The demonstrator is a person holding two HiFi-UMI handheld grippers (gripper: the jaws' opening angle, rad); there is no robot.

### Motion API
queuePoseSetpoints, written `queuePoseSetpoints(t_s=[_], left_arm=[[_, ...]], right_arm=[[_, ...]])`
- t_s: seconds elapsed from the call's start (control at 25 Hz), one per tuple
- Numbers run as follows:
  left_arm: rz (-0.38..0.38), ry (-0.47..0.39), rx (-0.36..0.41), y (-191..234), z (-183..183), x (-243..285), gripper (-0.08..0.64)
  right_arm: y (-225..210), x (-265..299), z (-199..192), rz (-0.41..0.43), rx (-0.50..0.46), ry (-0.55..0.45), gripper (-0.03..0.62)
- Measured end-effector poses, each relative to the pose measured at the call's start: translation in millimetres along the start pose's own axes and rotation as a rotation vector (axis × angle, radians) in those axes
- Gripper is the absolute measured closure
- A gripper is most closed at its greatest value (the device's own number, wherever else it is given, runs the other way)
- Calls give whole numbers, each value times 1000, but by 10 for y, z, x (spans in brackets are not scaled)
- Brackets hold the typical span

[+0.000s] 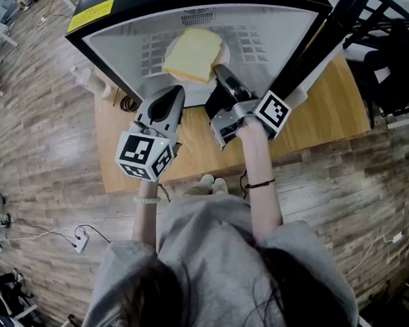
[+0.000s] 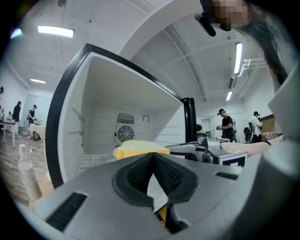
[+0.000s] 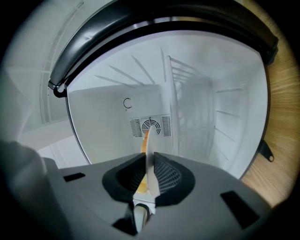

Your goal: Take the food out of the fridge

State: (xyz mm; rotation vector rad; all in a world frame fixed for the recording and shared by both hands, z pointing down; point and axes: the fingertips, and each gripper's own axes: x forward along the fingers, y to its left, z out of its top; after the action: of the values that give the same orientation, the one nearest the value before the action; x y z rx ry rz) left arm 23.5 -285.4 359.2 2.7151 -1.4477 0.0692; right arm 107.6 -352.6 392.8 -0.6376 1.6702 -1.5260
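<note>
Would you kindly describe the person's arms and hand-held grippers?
The left hand-held gripper and the right hand-held gripper have grey tapered shells, dark ribbed pads and a white cube of black square markers each. The person wears a grey short-sleeved top, a pale bead bracelet on the left wrist and a dark band on the right.

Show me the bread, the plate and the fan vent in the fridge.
bread (image 1: 193,54): head view, middle of the slice.
plate (image 1: 224,52): head view, bare rim right of bread.
fan vent (image 2: 125,133): left gripper view, centre of grille.
</note>
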Motion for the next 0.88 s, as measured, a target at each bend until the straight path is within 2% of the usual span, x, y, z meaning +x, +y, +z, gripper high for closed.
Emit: queuePoseSetpoints(t_s=[0.36, 0.88], left_arm=[[-38, -23, 28, -182, 99, -165, 552], [-36, -34, 31, -365, 100, -411, 552]], right_arm=[[142, -209, -123, 3, -7, 33, 538], [261, -482, -290, 13, 3, 53, 538]])
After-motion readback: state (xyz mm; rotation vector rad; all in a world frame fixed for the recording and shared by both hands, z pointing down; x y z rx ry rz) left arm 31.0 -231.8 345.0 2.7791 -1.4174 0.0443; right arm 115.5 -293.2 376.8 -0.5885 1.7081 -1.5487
